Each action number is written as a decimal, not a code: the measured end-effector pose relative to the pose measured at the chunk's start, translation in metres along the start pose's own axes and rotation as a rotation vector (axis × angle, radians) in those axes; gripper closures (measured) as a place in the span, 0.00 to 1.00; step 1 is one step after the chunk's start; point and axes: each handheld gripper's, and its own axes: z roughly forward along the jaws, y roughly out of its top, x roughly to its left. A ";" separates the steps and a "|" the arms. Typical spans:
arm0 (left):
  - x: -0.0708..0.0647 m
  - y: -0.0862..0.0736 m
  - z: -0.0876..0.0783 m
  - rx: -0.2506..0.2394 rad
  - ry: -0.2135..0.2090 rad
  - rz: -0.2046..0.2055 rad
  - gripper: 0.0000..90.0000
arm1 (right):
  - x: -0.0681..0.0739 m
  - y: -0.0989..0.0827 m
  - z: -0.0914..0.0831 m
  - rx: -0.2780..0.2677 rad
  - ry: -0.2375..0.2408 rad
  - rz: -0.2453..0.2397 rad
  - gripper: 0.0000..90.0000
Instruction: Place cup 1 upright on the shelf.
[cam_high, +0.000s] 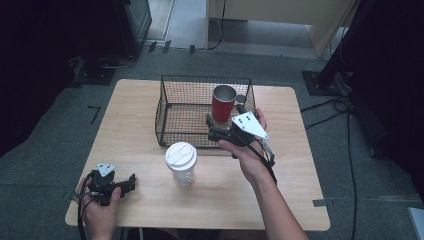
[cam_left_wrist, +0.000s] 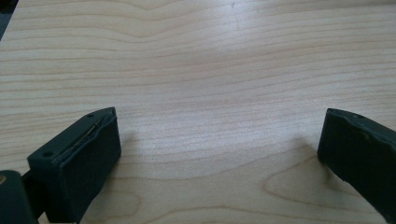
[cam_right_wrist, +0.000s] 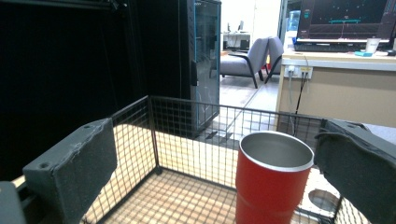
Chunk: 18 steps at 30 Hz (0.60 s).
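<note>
A red metal cup (cam_high: 223, 102) (cam_right_wrist: 271, 184) stands upright and empty in the back right of a black wire basket (cam_high: 170, 131) (cam_right_wrist: 154, 135). My right gripper (cam_high: 212, 128) (cam_right_wrist: 217, 140) hovers open over the basket's front right rim. The cup lies ahead between its jaws, nearer the right one and untouched. A clear cup with a white lid (cam_high: 181, 162) stands on the table just in front of the basket. My left gripper (cam_high: 131, 181) (cam_left_wrist: 219, 126) rests open at the table's front left corner, with bare wood between its jaws.
The wooden table (cam_high: 300, 170) has free room to the left and right of the basket and along its front. A small round grey thing (cam_right_wrist: 322, 198) lies on the basket floor beside the red cup. Cables and stands lie on the floor around the table.
</note>
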 end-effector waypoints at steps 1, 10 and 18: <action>0.000 0.000 0.000 0.000 0.000 0.000 0.00 | 0.000 0.000 0.000 0.000 0.000 0.000 0.00; 0.000 0.000 0.000 0.000 0.000 -0.002 0.00 | 0.003 -0.013 -0.029 0.005 0.001 -0.013 0.00; 0.000 0.000 0.000 0.000 0.000 -0.002 0.00 | 0.014 -0.023 -0.051 0.001 0.034 -0.009 0.00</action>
